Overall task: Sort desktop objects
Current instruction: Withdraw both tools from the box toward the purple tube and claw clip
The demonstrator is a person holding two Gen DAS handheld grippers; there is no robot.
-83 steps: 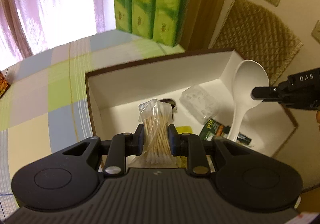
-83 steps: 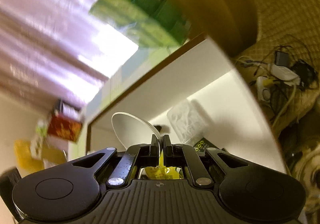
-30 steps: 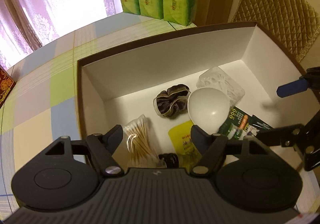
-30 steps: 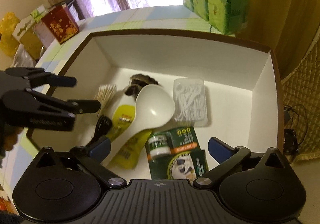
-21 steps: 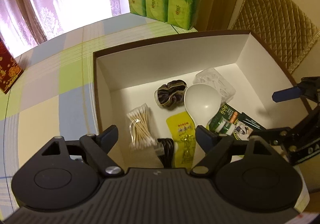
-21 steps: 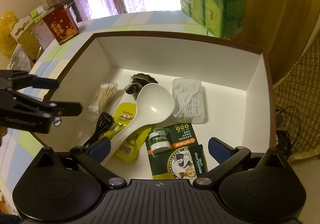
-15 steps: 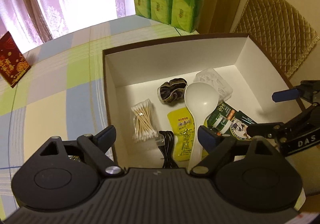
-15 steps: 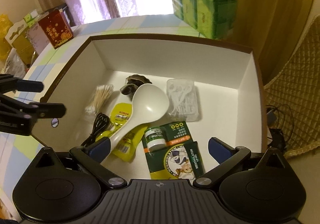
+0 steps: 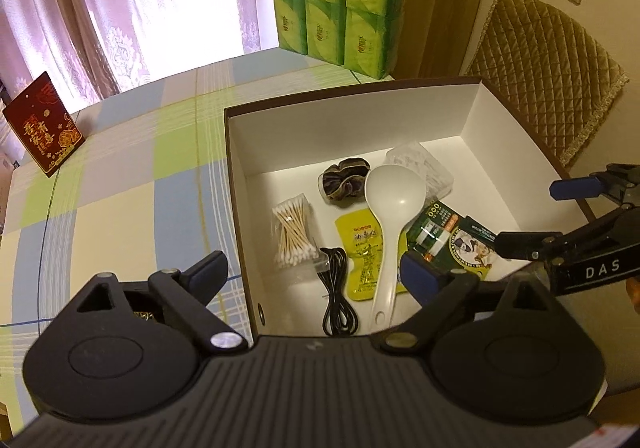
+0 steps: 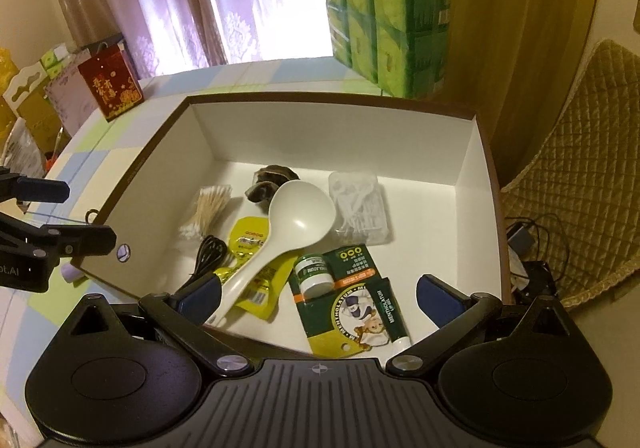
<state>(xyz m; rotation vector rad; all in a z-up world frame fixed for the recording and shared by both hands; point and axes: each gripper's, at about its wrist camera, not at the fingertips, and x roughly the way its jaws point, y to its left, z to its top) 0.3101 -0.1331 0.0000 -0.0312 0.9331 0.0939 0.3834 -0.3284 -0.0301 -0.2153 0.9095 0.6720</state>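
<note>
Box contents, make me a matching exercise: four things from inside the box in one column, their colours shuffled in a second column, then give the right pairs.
Column one:
1. serving spoon
2. snack sachet
3. cable
4. lip balm card

Column two:
A. black
B. green
C. white
D. yellow

Pairs: 1-C, 2-D, 3-A, 4-B. All four lie inside the white-lined box; the spoon rests across the sachet.
</note>
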